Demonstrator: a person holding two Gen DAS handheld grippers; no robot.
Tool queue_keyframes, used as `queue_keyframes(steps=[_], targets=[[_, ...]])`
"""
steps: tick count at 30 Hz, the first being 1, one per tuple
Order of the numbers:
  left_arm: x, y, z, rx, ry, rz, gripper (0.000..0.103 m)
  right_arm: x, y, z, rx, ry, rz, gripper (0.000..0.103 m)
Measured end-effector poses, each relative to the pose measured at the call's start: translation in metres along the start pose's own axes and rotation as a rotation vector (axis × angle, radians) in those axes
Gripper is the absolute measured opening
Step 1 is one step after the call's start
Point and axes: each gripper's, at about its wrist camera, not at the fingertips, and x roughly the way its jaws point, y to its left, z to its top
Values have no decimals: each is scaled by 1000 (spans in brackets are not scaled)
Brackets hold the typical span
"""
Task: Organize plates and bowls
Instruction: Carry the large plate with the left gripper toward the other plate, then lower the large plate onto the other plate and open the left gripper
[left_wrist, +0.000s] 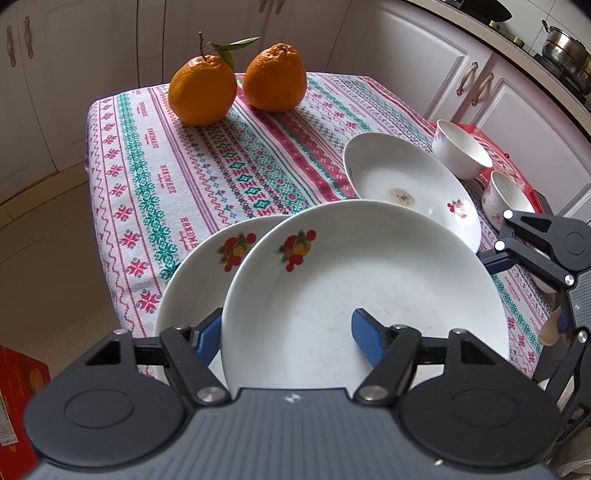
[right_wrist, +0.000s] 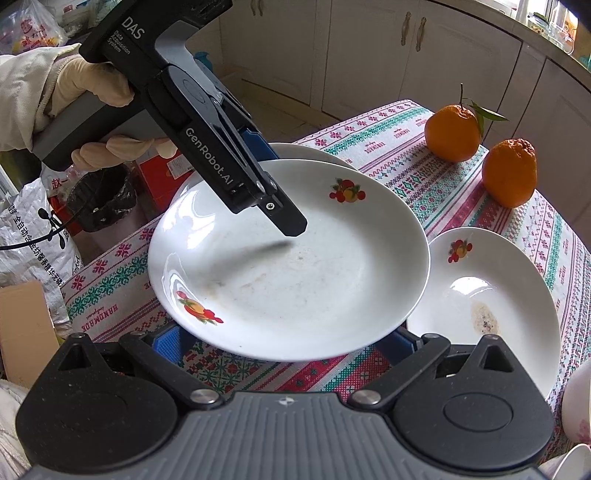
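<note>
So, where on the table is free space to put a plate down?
Bare cloth lies between the oranges and the near plates. It is crowded on the right side, where the stained plate and two bowls stand close.

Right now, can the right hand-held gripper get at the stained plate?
Probably yes. The stained plate lies just right of the open right hand-held gripper, its near rim bare. The lifted plate, in the left hand-held gripper, overhangs only its left edge.

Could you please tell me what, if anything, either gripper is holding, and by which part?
The left gripper holds the lifted fruit-print plate by its near rim. The right gripper is open beneath it and holds nothing.
</note>
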Motion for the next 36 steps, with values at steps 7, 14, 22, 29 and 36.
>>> queue_keyframes(steps=[7,14,22,29,36], targets=[[-3,4,2,2,-12,7,72,-1,2,2,-1,-8,1,103],[-4,5,3,7,-20,17,72,2,2,4,6,-4,1,103],[-8,10,4,1,-34,40,73,5,6,4,-2,-15,-10,103],[-9,9,2,-1,-35,55,75,0,1,-5,19,-33,-40,103],[-9,7,3,-1,-36,82,75,-12,-9,-23,70,-62,-91,103]])
